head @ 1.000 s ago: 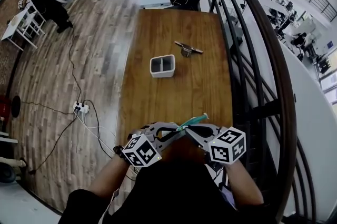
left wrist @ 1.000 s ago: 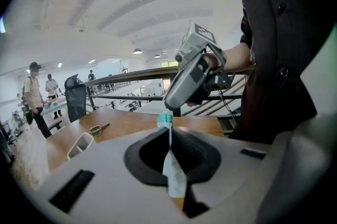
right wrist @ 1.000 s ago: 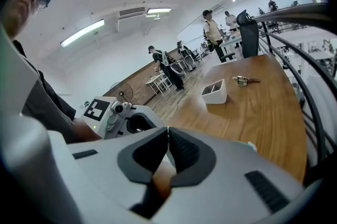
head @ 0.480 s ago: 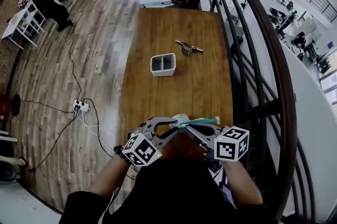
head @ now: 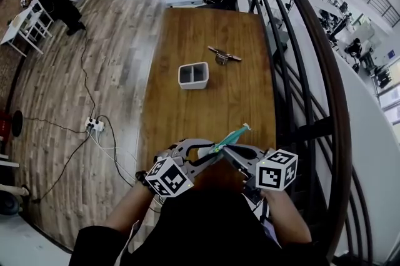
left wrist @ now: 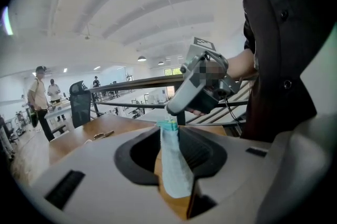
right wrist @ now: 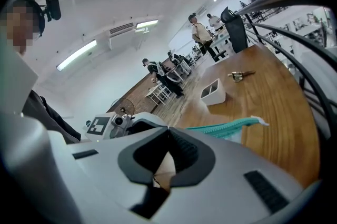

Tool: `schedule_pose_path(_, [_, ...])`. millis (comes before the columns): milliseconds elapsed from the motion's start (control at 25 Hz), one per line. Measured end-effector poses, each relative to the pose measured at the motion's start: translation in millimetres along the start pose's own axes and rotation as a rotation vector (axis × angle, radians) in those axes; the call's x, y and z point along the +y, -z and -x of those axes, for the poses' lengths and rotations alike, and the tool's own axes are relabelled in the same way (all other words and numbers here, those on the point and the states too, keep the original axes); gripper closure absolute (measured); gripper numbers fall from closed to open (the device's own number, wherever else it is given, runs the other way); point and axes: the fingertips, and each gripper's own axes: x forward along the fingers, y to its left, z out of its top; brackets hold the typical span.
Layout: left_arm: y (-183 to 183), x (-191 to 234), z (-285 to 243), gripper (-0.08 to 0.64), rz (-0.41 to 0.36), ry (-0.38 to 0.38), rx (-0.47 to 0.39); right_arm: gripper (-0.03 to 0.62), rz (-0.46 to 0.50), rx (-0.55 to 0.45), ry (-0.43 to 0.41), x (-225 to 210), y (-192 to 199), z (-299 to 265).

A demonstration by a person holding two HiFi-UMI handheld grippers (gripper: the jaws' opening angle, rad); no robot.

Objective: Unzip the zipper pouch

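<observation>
Wooden bench (head: 206,21) is running lengthwise away from you, with a dark curved railing (head: 315,65) sweeping along its right edge. You are holding both tools together, raised over the bench's near end, their marker cubes toward you and the tips meeting in the middle. Left tongs (left wrist: 168,128) are standing partly apart, having just been opening; the zipper pouch (left wrist: 174,165) is hanging upright in the gap between them, teal zipper edge at the top by the tips, and the pads are no longer clamping it. Right tongs (right wrist: 168,130) are sitting closed together, pinching the pouch at the end nearest you, so that its teal zipper strip is sticking out past the right-hand jaw, up and to the right over bare wood. In the head view the pouch is showing as a thin teal sliver slanting up-right from where the two tips meet, clear of the bench top. A white two-compartment container (head: 192,76) is sitting mid-bench, well apart from the pouch. Beyond it, nearer the far end, a small metal piece (head: 223,56) is lying flat; what it is cannot be told.
</observation>
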Motion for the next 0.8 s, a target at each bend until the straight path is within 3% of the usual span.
schedule_pose_path(200, [-5.7, 4.0, 3.3, 0.439, 0.044, -0.003, -0.035, 0.595, -0.001, 0.002, 0.014, -0.8, 0.8, -3.0])
schedule_pose_path(440, [-6.1, 6.2, 3.1, 0.500, 0.072, -0.001, -0.049, 0.595, -0.010, -0.006, 0.018, -1.5, -2.1, -2.4])
schedule_pose_path(800, [-0.6, -0.3, 2.8, 0.512, 0.023, 0.005, -0.014, 0.592, 0.005, 0.004, 0.060, -14.8, 9.9, -3.0])
